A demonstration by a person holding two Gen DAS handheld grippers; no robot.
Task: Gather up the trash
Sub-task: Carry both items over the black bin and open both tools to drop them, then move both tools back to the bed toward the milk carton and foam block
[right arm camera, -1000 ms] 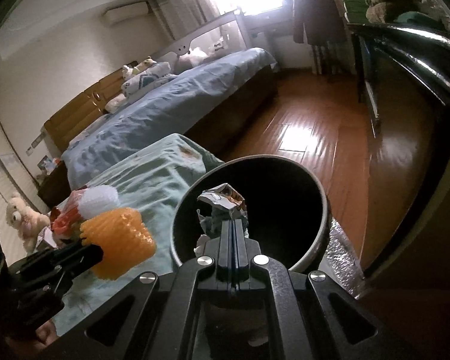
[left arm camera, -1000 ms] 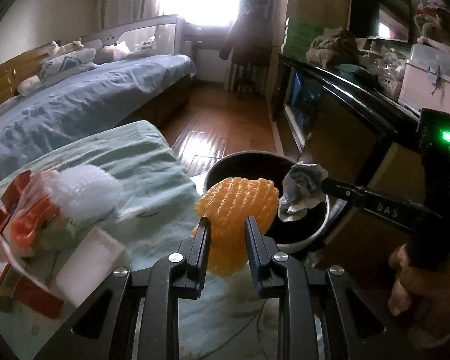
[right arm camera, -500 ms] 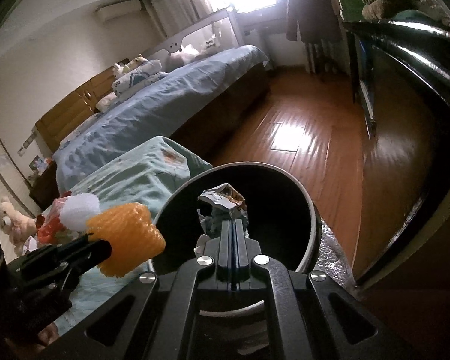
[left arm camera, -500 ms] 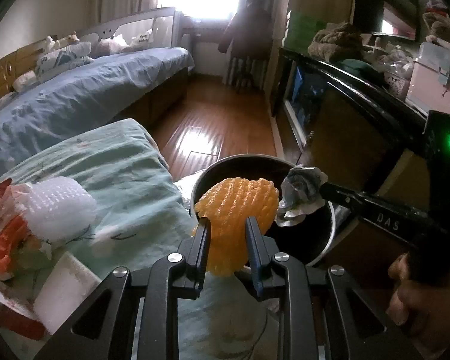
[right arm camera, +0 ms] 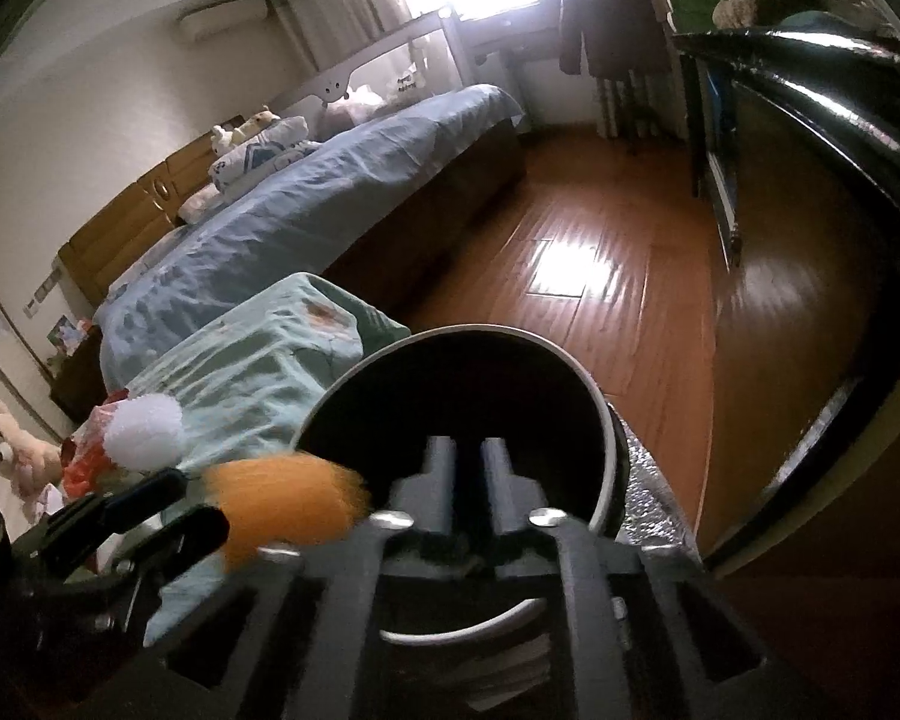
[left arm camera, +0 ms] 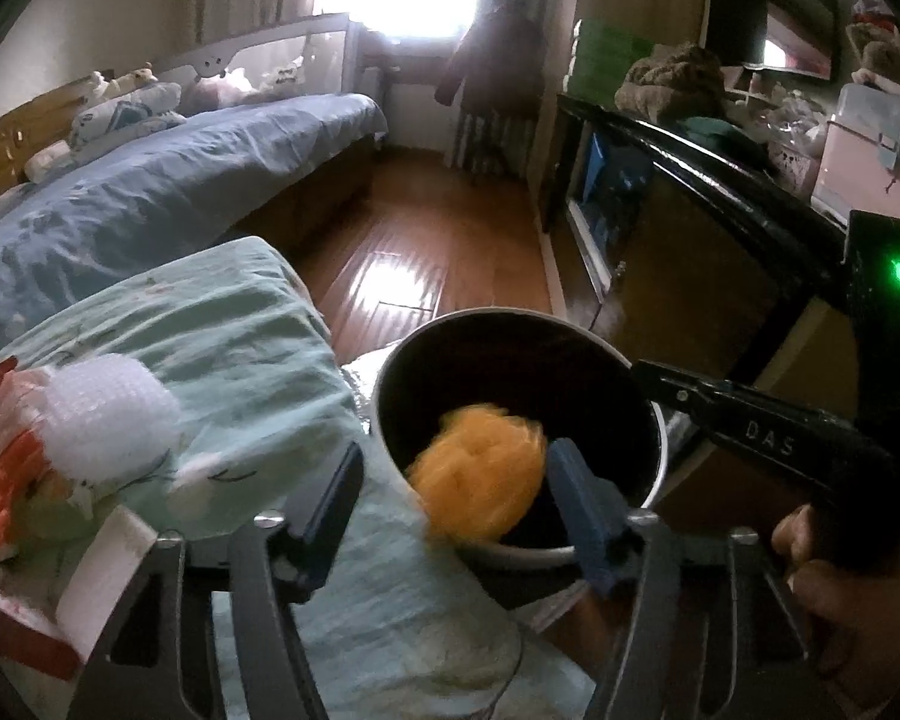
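Dropping between the spread fingers of the left claw [left arm camera: 450,480], the orange foam net [left arm camera: 480,474] is motion-blurred at the near rim of the trash bin [left arm camera: 390,384]; neither pad touches it. Left claw jaws are opening, net loose between them. From the right wrist view the same net [right arm camera: 288,504] smears across the bin's left edge [right arm camera: 330,402], just ahead of the left claw's dark fingers [right arm camera: 150,516].

Right claw [right arm camera: 468,468]: jaws opening, a narrow gap between the fingers, nothing visible between them; it points down into the bin's dark interior. In the left wrist view it reaches over the bin's right rim [left arm camera: 678,390], a green light on its body, a hand [left arm camera: 858,606] gripping its handle.

Bin: round, pale rim, black inside; contents too dark to tell.

Left of the bin, a worktop under a pale green cloth [left arm camera: 222,348] carries a white foam net [left arm camera: 102,414] lying on red-orange wrappers [left arm camera: 0,492], with a white block [left arm camera: 102,576] beside them.

Beyond: a bed with blue cover [left arm camera: 150,192], wood floor [left arm camera: 426,252].
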